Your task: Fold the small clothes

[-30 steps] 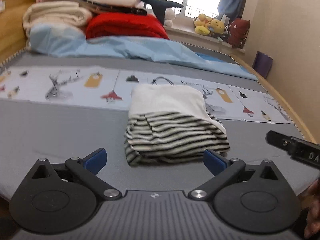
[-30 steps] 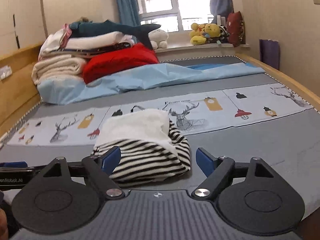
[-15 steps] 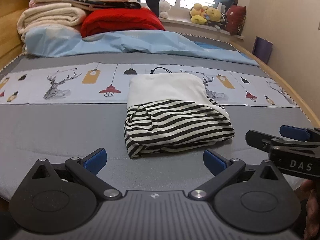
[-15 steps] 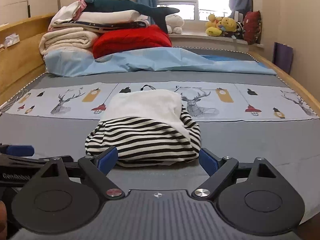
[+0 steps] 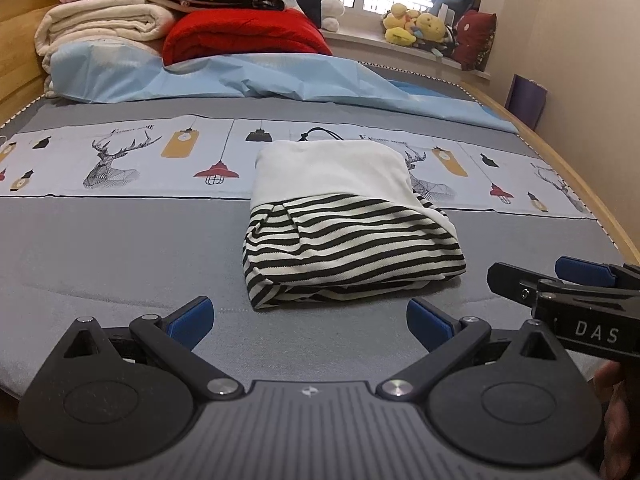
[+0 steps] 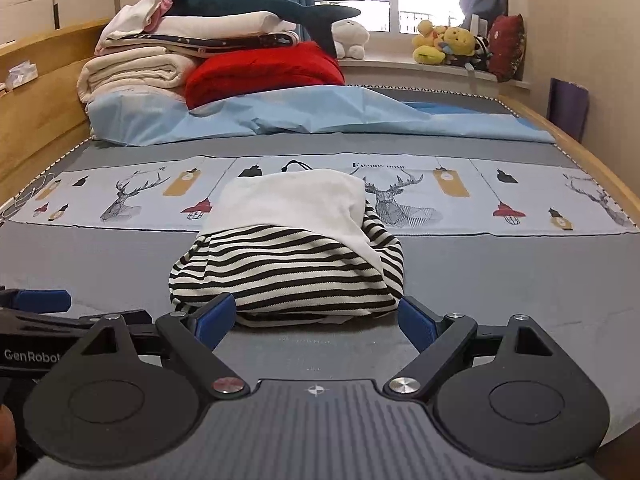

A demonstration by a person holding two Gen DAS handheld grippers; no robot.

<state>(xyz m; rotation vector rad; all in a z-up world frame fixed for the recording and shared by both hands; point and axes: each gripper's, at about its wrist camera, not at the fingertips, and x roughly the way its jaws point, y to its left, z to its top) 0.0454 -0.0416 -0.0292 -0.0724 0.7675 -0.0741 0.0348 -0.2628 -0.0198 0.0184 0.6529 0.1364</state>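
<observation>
A small folded garment (image 5: pixel 344 224), white on top with black-and-white stripes toward me, lies on the grey bed cover (image 5: pixel 120 248). My left gripper (image 5: pixel 308 322) is open, a short way in front of the garment's near edge, touching nothing. In the right wrist view the same garment (image 6: pixel 292 256) sits just beyond my right gripper (image 6: pixel 316 322), which is open with empty fingers close to its near edge. The right gripper also shows at the right edge of the left wrist view; the left gripper shows at the left edge of the right wrist view.
A printed strip with deer and lamps (image 5: pixel 120 156) crosses the bed behind the garment. Farther back lie a light blue sheet (image 5: pixel 240 80), a red blanket (image 5: pixel 244 36) and stacked folded bedding (image 5: pixel 108 28). Plush toys (image 5: pixel 416 28) sit on the windowsill. A wooden bed rail (image 5: pixel 580 184) runs along the right.
Both grippers have drawn back slightly and levelled out; the garment lies still, folded. The right gripper has come further into the left wrist view.
</observation>
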